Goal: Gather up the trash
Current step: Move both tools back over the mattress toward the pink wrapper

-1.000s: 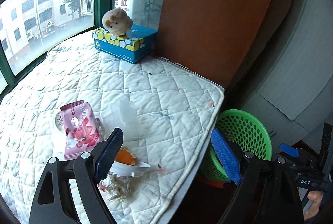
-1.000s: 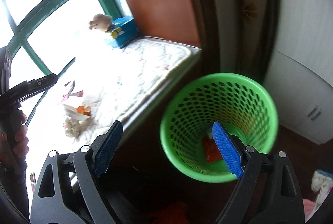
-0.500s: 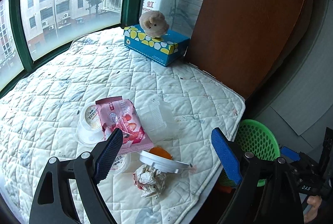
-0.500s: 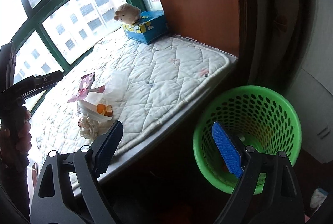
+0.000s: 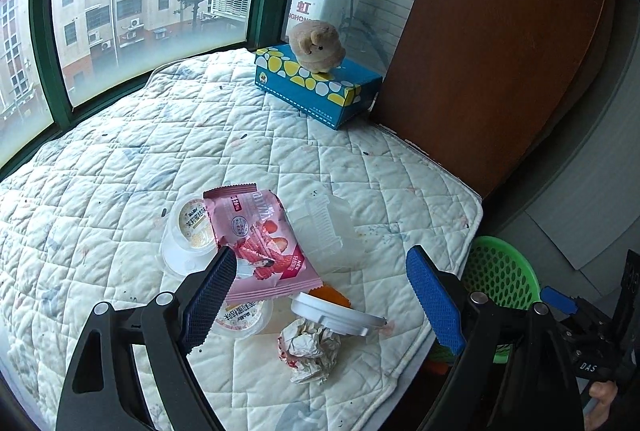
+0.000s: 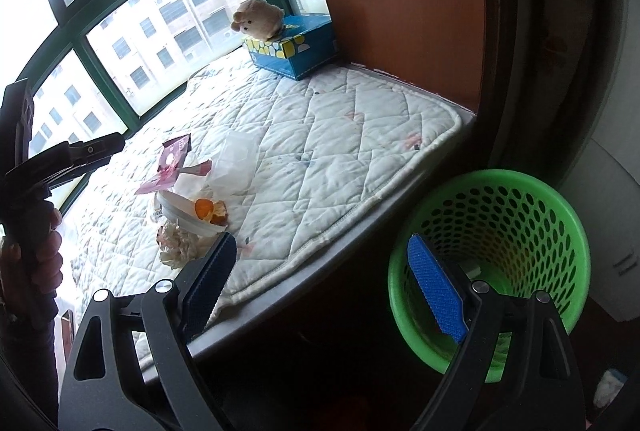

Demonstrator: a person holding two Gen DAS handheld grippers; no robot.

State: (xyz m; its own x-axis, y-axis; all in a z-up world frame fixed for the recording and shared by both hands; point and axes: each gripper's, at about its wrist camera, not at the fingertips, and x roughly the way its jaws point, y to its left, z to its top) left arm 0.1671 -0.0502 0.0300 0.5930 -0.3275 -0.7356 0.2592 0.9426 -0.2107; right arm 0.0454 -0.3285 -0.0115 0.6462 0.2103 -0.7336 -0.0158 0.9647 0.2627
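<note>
While both tools hang above the quilted window-seat pad (image 5: pixel 200 135), the left gripper (image 5: pixel 324 295) has its blue pads spread wide with nothing between them, poised over a cluster of trash near the pad's front edge. That cluster holds a pink snack wrapper (image 5: pixel 260 239) lying across a white pudding cup (image 5: pixel 188 231), a second cup (image 5: pixel 244 319) tucked under the wrapper, a clear plastic container (image 5: pixel 324 227), a white lid (image 5: pixel 336 315) with orange peel (image 5: pixel 332 295) behind it, and a crumpled paper ball (image 5: pixel 310 349) closest to the edge. The right gripper (image 6: pixel 320 287) is likewise wide open and empty, beside the green perforated basket (image 6: pixel 560 231) standing on the floor below the seat. Well apart at the far corner, a plush toy (image 5: pixel 318 45) sits on a blue tissue box (image 5: pixel 316 87).
</note>
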